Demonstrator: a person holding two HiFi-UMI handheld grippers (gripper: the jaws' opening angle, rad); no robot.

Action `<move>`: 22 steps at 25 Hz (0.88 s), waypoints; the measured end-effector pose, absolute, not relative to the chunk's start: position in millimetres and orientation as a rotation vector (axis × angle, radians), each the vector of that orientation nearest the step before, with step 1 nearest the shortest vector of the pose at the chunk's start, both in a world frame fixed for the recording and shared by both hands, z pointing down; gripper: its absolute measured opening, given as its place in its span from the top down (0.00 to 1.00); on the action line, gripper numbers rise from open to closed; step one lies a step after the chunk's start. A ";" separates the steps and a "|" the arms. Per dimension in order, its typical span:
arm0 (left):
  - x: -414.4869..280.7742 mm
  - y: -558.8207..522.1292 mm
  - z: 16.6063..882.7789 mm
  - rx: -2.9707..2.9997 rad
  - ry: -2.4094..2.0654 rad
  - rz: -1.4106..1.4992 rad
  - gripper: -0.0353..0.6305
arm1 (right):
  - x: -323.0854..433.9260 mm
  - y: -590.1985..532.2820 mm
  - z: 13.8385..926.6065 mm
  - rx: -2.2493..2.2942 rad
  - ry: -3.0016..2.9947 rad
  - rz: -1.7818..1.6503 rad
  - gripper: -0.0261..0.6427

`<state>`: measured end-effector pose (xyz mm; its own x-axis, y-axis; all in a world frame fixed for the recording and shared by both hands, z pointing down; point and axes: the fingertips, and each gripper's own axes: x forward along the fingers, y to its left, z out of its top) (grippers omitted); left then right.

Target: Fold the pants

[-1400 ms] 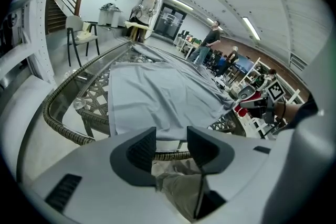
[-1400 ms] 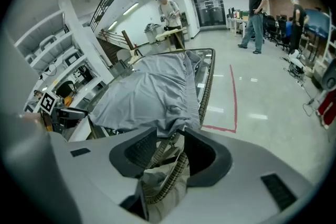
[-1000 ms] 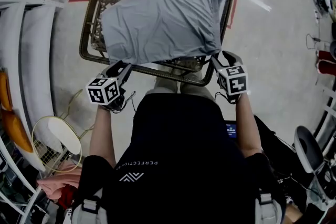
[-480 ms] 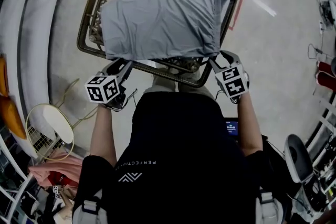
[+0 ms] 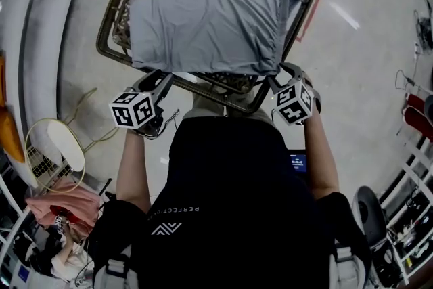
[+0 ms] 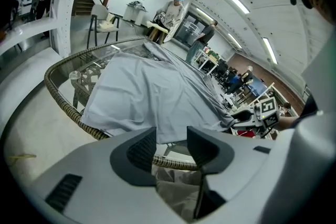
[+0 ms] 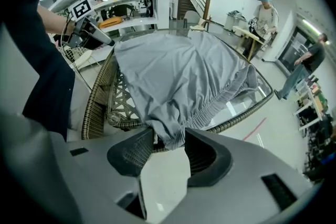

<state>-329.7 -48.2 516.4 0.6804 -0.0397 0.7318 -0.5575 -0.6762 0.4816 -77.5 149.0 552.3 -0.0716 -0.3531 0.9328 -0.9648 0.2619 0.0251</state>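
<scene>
Draped over the wicker-rimmed glass desk point(image 5: 101, 44): smooth grey fabric pants point(image 5: 210, 17) with a gathered elastic waistband. Left gripper point(image 6: 172, 136) sits open at the hem. Right gripper point(image 7: 169, 136) has rolled since earlier and its jaws just opened, with the waistband corner loose between them.

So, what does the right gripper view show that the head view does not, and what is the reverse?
Only the right gripper view: the right gripper seen from close, with the gathered waistband corner of the pants between its fingers, which have just been opening. It also shows a person standing far behind the wicker table.
Only the head view: the wearer's black shirt and a pink cloth at lower left.
Both: the grey pants spread on the wicker table, with the left gripper at their other near corner.
</scene>
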 end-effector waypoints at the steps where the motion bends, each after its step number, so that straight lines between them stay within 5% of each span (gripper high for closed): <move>1: -328.2 -47.7 515.5 2.168 -0.464 0.922 0.67 | -77.6 146.3 552.7 1.230 -1.615 0.821 0.69; 12: -300.9 -35.2 510.2 2.163 -0.479 0.912 0.67 | -91.5 127.2 561.3 1.034 -1.719 0.778 0.69; 17: -303.4 -35.4 511.0 2.158 -0.501 0.928 0.67 | -87.0 119.7 560.1 1.056 -1.734 0.766 0.87; 22: -304.2 -34.2 514.4 2.170 -0.508 0.952 0.67 | -85.5 120.1 557.9 1.043 -1.741 0.838 0.89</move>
